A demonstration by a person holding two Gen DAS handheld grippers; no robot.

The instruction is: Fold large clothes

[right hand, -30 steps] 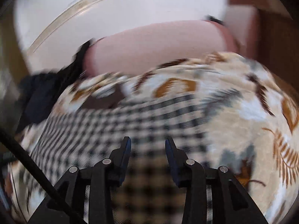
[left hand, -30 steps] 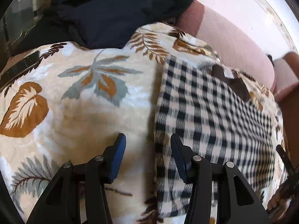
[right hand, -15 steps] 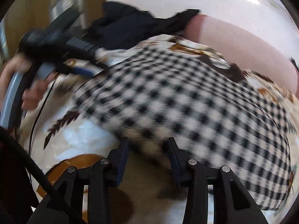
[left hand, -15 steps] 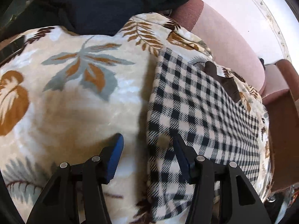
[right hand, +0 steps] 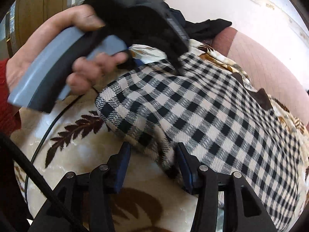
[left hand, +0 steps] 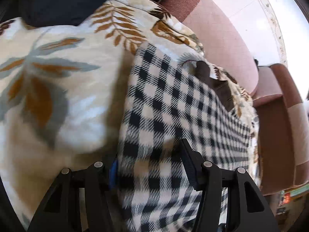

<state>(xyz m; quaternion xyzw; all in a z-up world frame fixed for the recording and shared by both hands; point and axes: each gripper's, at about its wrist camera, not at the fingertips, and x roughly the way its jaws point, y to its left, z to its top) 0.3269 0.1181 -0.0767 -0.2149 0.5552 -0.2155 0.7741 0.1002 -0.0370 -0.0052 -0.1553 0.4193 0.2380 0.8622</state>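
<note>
A black-and-white checked garment (left hand: pixel 173 104) lies folded on a leaf-print blanket (left hand: pixel 58 77); it also shows in the right wrist view (right hand: pixel 202 112). My left gripper (left hand: pixel 148 160) is open, its jaws astride the garment's near edge, with cloth bulging between them. My right gripper (right hand: pixel 152 154) is open at the garment's near corner, cloth between its jaws. The left gripper with the hand holding it (right hand: pixel 108 38) shows in the right wrist view, at the garment's far edge.
A dark navy garment (left hand: pixel 77 2) is heaped at the blanket's far end. A pink-brown sofa back (left hand: pixel 222 38) runs behind the blanket. A black cable (right hand: pixel 44 135) trails over the blanket (right hand: pixel 77 150) on the left.
Both grippers have moved in onto the checked garment's edge. The right view swung left to the garment's corner, bringing the left gripper and hand close into view.
</note>
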